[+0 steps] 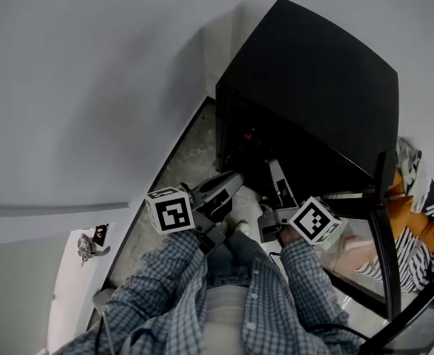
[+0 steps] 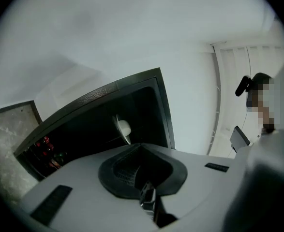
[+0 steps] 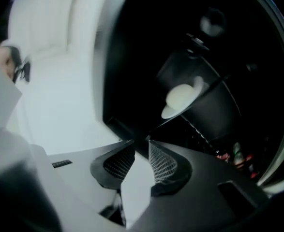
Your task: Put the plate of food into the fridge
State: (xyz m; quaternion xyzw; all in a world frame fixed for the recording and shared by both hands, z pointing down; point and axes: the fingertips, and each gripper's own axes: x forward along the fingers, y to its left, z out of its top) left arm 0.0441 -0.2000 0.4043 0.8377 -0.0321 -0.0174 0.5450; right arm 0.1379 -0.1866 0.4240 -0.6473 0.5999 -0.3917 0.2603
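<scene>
The black fridge stands open against the white wall. Inside it, a white plate of pale food rests on a dark shelf, and it also shows in the left gripper view as a plate seen edge-on. My left gripper is shut with nothing between its pads and points at the fridge's opening. My right gripper is open and empty, a little short of the plate. In the head view, the left gripper and the right gripper both reach toward the fridge's dark inside.
The fridge door hangs open at the right, with a person in orange and stripes beyond it. Red and green items sit low in the fridge. A grey floor strip runs along the wall.
</scene>
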